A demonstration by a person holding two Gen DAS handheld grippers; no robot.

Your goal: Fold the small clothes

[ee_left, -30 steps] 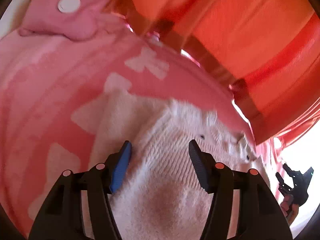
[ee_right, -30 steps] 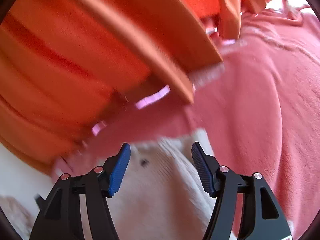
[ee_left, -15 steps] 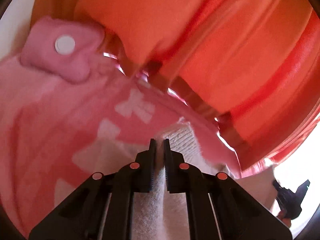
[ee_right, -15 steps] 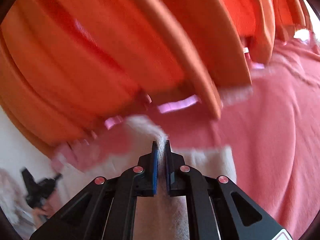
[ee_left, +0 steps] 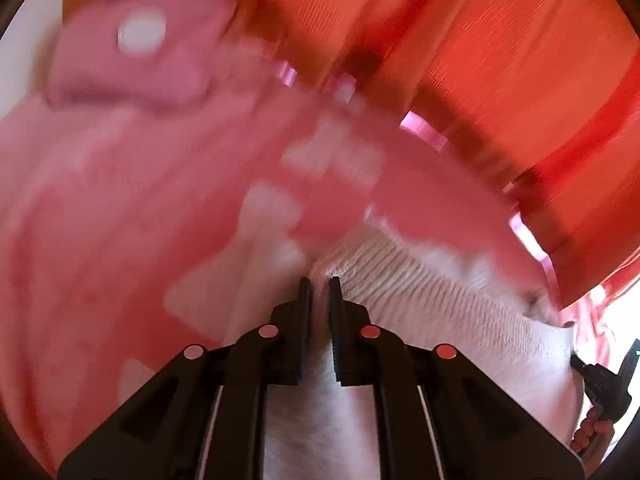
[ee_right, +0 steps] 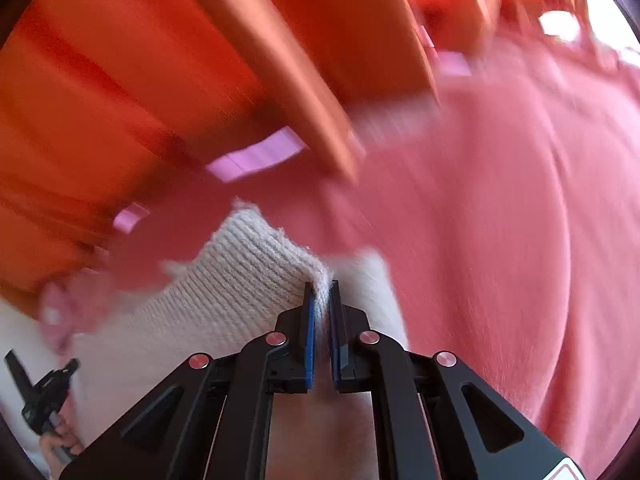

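Observation:
A small cream knitted garment [ee_left: 420,296] lies on a pink blanket [ee_left: 100,220]. My left gripper [ee_left: 319,280] is shut on one ribbed edge of it. My right gripper [ee_right: 321,284] is shut on another ribbed edge of the same garment [ee_right: 240,264], which is lifted and stretched between the two. The other gripper shows at the far right of the left wrist view [ee_left: 604,384] and at the lower left of the right wrist view [ee_right: 40,396]. Both views are motion-blurred.
Orange curtains [ee_left: 500,60] hang behind the bed and also fill the upper left of the right wrist view [ee_right: 140,80]. A pink plush cushion with a white round patch [ee_left: 140,60] lies at the upper left. The pink blanket [ee_right: 520,240] spreads to the right.
Both grippers were open over the garment a second ago, then shut on its edges. Since then they have lifted the garment, and the views have shifted.

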